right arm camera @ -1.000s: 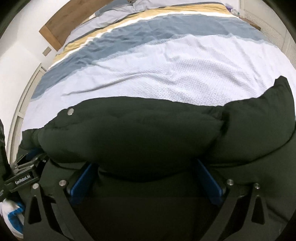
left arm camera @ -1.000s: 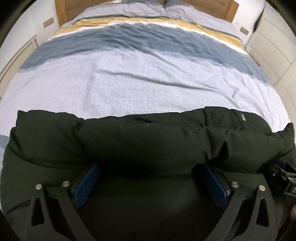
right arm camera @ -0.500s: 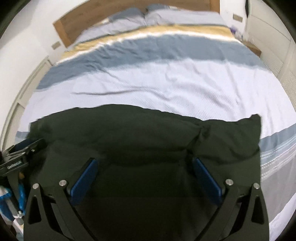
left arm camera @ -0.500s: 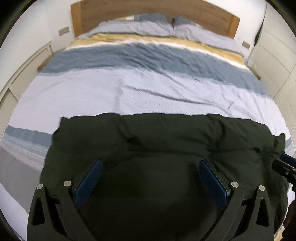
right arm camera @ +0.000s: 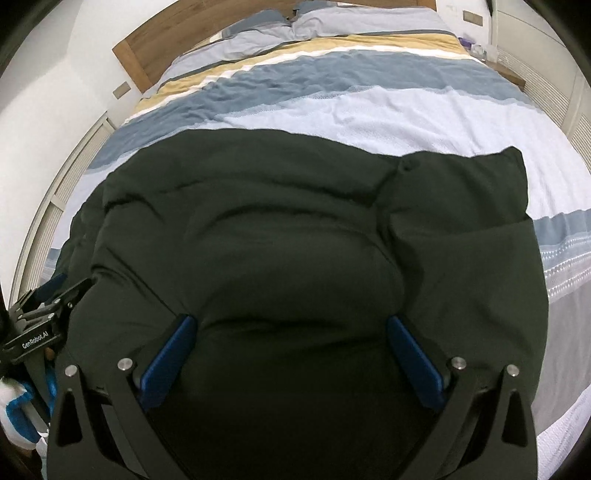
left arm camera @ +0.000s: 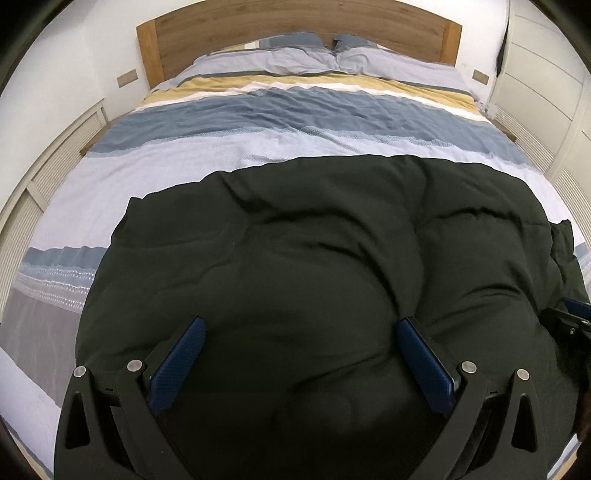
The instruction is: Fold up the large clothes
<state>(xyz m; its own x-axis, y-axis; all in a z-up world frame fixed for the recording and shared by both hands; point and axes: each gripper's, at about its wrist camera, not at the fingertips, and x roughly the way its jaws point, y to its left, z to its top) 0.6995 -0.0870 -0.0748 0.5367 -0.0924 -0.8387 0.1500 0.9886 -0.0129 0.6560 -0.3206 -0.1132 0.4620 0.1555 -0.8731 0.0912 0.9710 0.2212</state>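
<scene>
A large black padded jacket (left arm camera: 314,240) lies spread across the foot half of the bed, puffy and creased, and fills the lower part of both views (right arm camera: 277,221). My left gripper (left arm camera: 299,323) stands open, its blue pads (left arm camera: 177,362) wide apart with the jacket's near bulk swelling between them. My right gripper (right arm camera: 291,319) is likewise open over the jacket's near edge. Each gripper shows at the edge of the other's view: the right one (left arm camera: 569,325) and the left one (right arm camera: 44,306). The jacket's near hem is hidden under the fingers.
The bed (left arm camera: 295,110) carries a striped cover in pale blue, slate blue and yellow, with pillows (left arm camera: 332,55) against a wooden headboard (left arm camera: 295,22). White slatted panels (left arm camera: 55,166) run along the left wall, white cabinets (left arm camera: 546,74) along the right. A blue-and-white item (right arm camera: 18,417) shows at lower left.
The jacket, bunched up in a thick roll close to the fingers a second ago, now lies flatter and reaches further up the bed. Both views have risen and tilted toward the headboard.
</scene>
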